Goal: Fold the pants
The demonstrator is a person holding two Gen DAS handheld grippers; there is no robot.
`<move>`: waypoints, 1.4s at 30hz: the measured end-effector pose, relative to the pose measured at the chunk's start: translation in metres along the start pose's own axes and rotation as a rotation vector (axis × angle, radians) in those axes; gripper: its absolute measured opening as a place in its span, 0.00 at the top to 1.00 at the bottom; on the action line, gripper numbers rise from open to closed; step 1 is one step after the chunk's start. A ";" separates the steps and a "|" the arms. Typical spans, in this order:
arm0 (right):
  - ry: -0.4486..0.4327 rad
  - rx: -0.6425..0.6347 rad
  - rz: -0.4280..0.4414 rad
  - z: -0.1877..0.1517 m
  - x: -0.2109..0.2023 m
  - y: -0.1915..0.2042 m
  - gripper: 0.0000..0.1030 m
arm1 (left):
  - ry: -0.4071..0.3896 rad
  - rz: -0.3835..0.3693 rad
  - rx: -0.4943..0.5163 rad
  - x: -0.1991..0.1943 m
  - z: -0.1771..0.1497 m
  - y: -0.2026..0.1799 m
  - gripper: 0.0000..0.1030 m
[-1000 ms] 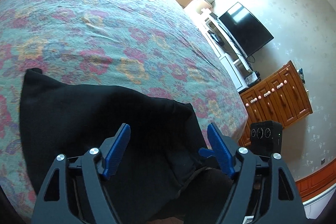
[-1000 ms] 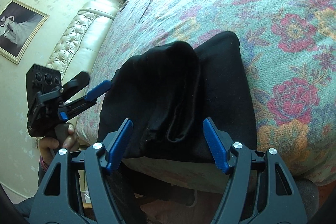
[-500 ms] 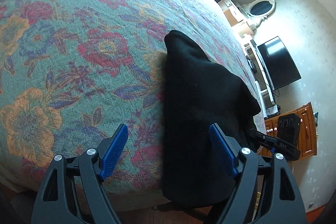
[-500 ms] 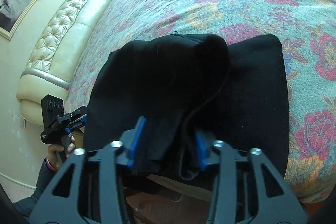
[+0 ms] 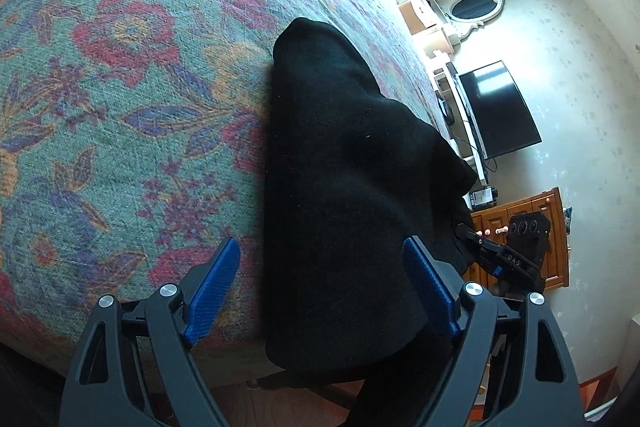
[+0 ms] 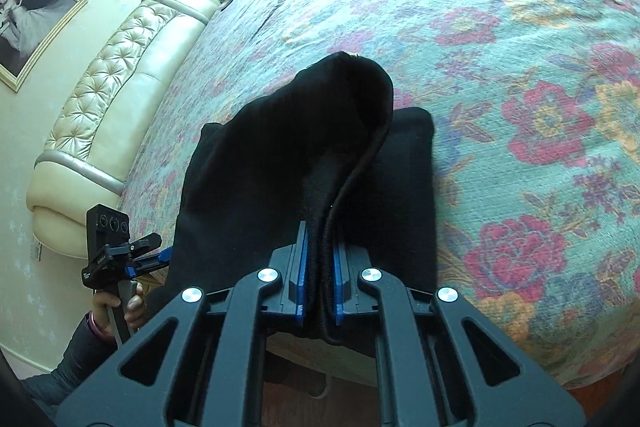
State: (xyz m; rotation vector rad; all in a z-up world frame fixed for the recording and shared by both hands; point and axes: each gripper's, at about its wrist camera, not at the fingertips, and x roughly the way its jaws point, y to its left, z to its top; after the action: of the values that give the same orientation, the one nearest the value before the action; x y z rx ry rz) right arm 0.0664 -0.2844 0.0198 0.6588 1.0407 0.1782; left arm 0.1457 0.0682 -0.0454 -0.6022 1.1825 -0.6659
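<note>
Black pants (image 5: 340, 167) lie partly folded near the front edge of a bed with a floral cover (image 5: 120, 87). In the right wrist view a raised fold of the pants (image 6: 280, 155) runs up from my right gripper (image 6: 320, 267), which is shut on its thick edge. In the left wrist view my left gripper (image 5: 320, 287) hovers at the bed's edge, its jaws opening. The pants' near end lies between its fingers, and the pads do not press on it. The right gripper (image 5: 470, 233) shows at the pants' far side, and the left gripper (image 6: 132, 259) shows beside the bed.
The floral cover (image 6: 520, 67) stretches wide beyond the pants. A padded headboard (image 6: 112, 99) and a framed picture (image 6: 32, 23) stand to the left. A television (image 5: 496, 111), an oval mirror (image 5: 474, 7) and a wooden cabinet (image 5: 556, 227) line the far wall. A person's hand (image 6: 128, 303) holds the left gripper.
My right gripper closed on the raised fold of the pants. My left gripper swung across to the pants' other end, sank toward the bed's edge and stayed open.
</note>
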 end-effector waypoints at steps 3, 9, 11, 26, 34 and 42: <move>0.000 0.037 0.009 -0.004 0.001 -0.016 0.91 | 0.019 0.005 -0.003 0.011 -0.001 -0.003 0.20; 0.003 0.065 0.036 -0.008 0.010 -0.031 0.91 | 0.014 0.033 0.040 0.017 -0.008 -0.009 0.20; -0.001 0.088 0.057 -0.009 0.009 -0.035 0.90 | 0.008 0.038 0.055 0.017 -0.009 -0.010 0.20; 0.027 0.298 0.161 -0.041 -0.003 -0.072 0.24 | 0.043 0.031 0.085 0.019 -0.029 -0.016 0.18; 0.053 0.284 0.190 -0.046 0.018 -0.057 0.36 | 0.028 0.029 0.096 0.021 -0.033 -0.015 0.18; 0.052 0.255 0.172 -0.052 0.014 -0.070 0.65 | 0.007 0.115 0.200 0.024 -0.041 -0.030 0.41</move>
State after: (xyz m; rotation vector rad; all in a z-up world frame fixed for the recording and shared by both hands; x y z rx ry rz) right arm 0.0183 -0.3119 -0.0485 0.9806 1.0661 0.2143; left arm 0.1075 0.0275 -0.0499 -0.3615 1.1320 -0.6792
